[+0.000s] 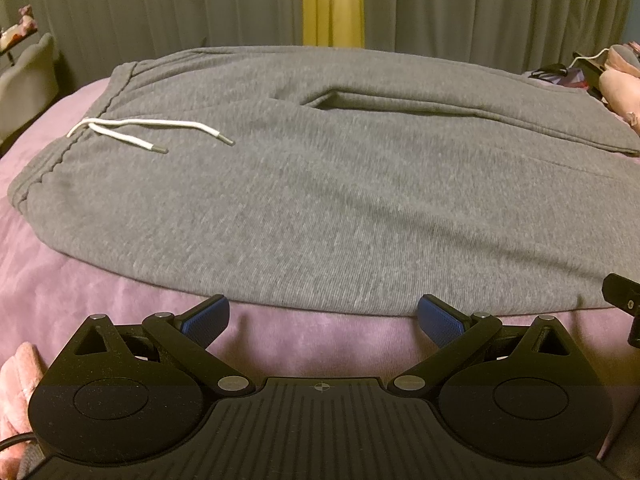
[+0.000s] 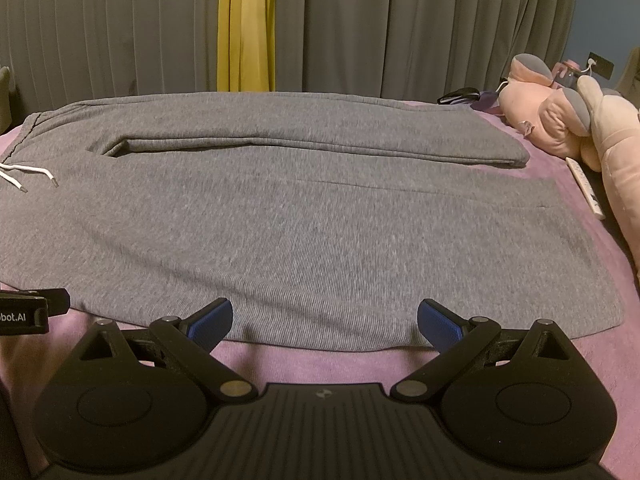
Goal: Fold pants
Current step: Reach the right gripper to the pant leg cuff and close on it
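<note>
We hold both tools low at the near edge of a bed, where grey pants [image 1: 320, 184] lie spread flat on a mauve bedspread [image 1: 320, 340]. The waistband with its white drawstring [image 1: 132, 130] sits at 9 o'clock, and the legs run toward 3 o'clock. By our reading, no fold is made yet: the two legs lie side by side, the far one showing as a separate band at 12 o'clock, so both the lengthwise fold and the crosswise folds are left. The left tool [image 1: 323, 318] stands wide, blue pads at the hem of the near leg's side, nothing between them. The right tool [image 2: 325, 320] stands equally wide, its pads just over the same cloth edge, gripping nothing. Behind the bed hang grey pleated curtains [image 2: 400, 24] with a yellow strip [image 2: 246, 24] at 12 o'clock. A pink plush toy [image 2: 560, 120] and a white remote [image 2: 586, 190] rest at 2 o'clock.
</note>
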Demonstrator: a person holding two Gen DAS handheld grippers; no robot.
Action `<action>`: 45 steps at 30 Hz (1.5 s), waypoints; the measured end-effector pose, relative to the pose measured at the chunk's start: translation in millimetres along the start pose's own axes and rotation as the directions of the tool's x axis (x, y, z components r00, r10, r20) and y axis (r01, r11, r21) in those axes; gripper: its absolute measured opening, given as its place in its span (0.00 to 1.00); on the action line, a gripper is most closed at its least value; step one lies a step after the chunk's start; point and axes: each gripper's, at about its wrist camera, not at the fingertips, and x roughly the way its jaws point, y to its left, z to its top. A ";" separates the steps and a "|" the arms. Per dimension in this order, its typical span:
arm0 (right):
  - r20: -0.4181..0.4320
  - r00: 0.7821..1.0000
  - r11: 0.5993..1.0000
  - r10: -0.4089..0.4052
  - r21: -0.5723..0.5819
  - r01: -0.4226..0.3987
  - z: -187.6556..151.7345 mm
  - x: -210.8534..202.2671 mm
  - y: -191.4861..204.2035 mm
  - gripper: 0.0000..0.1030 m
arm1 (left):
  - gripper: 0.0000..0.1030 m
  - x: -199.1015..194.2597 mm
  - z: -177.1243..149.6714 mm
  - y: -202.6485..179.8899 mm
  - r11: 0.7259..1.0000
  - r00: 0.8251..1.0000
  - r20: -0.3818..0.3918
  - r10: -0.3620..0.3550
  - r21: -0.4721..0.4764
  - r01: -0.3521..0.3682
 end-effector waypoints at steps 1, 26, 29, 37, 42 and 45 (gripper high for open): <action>-0.002 1.000 1.000 0.001 0.001 -0.001 2.3 -0.3 -0.9 0.96 | 1.00 -0.4 0.1 0.2 1.000 1.000 0.002 0.000 -0.001 0.000; -0.121 0.959 0.852 0.257 0.496 -0.166 31.2 90.4 -84.0 0.96 | 1.00 22.0 97.7 37.2 0.948 0.954 0.156 0.258 -0.234 -0.218; -0.133 0.956 0.873 0.262 0.455 -0.175 62.6 96.3 -91.0 0.95 | 1.00 52.9 111.8 53.3 0.909 0.938 0.130 0.320 -0.320 -0.266; -0.043 0.983 0.822 0.177 0.556 -0.124 214.3 207.2 -122.6 0.95 | 1.00 74.0 90.9 84.4 0.818 0.847 0.211 0.488 -0.448 -0.360; -0.130 0.989 0.769 0.069 0.639 0.030 277.4 302.2 -124.3 0.69 | 1.00 83.9 91.5 71.9 0.844 0.800 0.319 0.507 -0.369 -0.388; -0.129 0.990 0.725 0.052 0.687 0.051 289.9 331.7 -125.3 0.66 | 1.00 89.3 88.8 67.2 0.860 0.803 0.341 0.490 -0.343 -0.378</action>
